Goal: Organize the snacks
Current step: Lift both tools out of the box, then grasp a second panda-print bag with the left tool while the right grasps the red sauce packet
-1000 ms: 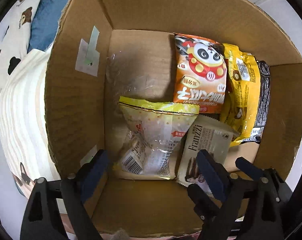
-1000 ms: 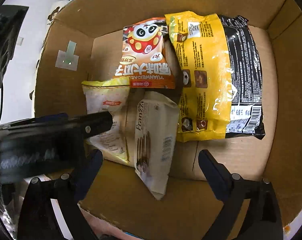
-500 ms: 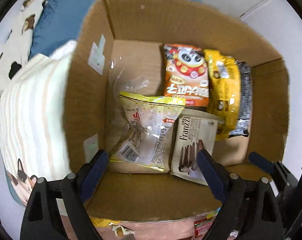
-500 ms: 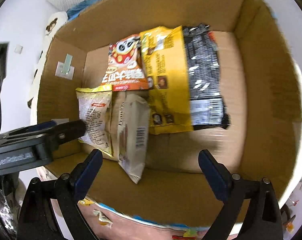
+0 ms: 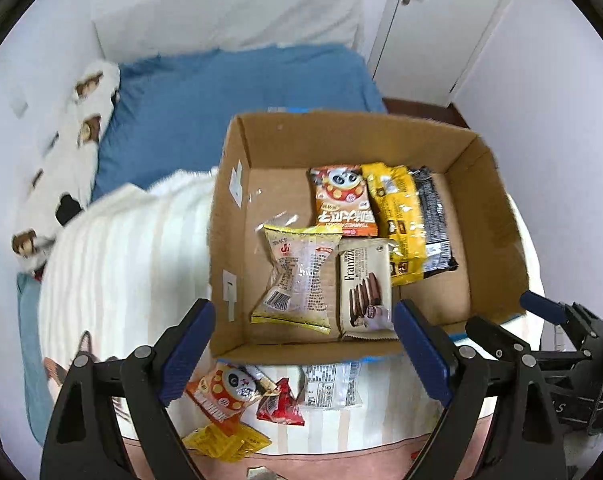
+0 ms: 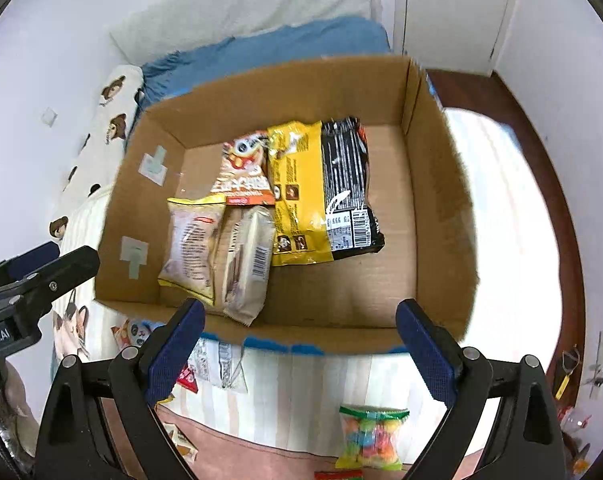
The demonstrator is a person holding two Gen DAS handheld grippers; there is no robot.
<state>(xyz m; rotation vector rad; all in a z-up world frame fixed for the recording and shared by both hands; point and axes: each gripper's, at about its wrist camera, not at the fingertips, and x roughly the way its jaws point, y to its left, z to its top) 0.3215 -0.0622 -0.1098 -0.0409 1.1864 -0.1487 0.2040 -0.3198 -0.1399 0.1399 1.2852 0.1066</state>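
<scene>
loose snacks (image 5: 237, 400) half hidden, box (image 5: 301, 346) front

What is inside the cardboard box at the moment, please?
The cardboard box holds five packets: an orange panda snack, a yellow bag, a black packet, a Franzzi wafer pack and a yellow-edged clear packet. Anything beneath them is hidden.

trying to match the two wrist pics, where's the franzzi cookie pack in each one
Left wrist view: the Franzzi cookie pack lies face up in the cardboard box, near its front wall, right of centre.
Right wrist view: the same pack sits left of centre, tilted on its side with the barcode showing.
Shared landmark: the yellow-edged clear snack bag lies directly left of it in both.
</scene>
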